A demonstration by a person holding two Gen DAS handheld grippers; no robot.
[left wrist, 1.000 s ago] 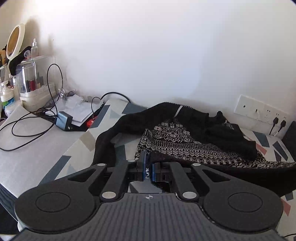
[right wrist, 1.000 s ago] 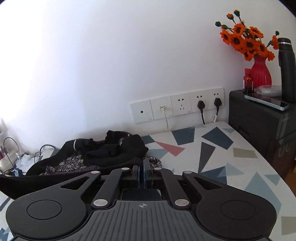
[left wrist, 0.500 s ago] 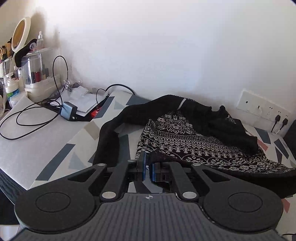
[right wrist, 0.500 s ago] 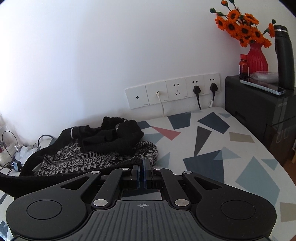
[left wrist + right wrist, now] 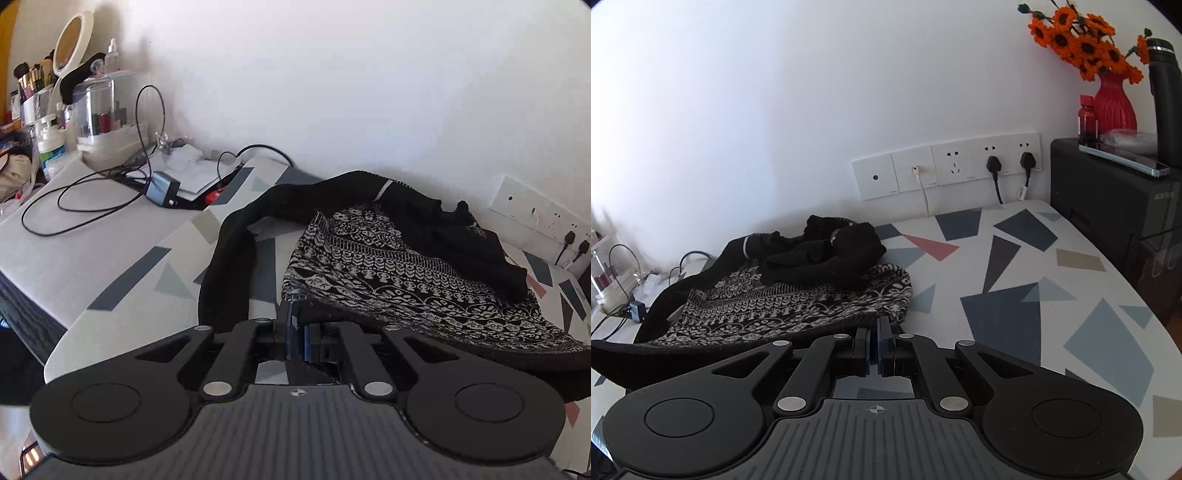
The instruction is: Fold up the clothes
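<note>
On the tabletop with its white cover printed in grey, blue and red angular patches [image 5: 1015, 266], a black knitted garment with a broad band of black-and-white folk patterning [image 5: 399, 273] lay partly bunched. Its plain black upper part was heaped toward the wall, and one long black sleeve [image 5: 229, 266] trailed in a curve off to the left.

The near hem of this garment ran roughly crosswise in front of both tools, and each tool sat at one end of it. The left gripper [image 5: 295, 328] had its blue-padded fingers pressed almost together over the left corner of the patterned hem, with cloth caught between them. The right gripper [image 5: 874, 341] was at the opposite, rounded corner, with its fingers drawn in to a thin slit. The hem edge passed just at their tips. By my reading they pinched it, though the cloth inside the slit was not plainly visible.

So the long axis of the held edge stretched between the two hands, and the bulk of the garment lay forward of both, toward the wall and the white row of sockets [image 5: 945, 166]. Neither hand was clearly nearer to the heap. The trailing sleeve lay on the left gripper's side.

Any carry of this hem, I judged, would go forward over the bunched body. That would require both corners to travel level, lest the hem sag or twist.
</note>
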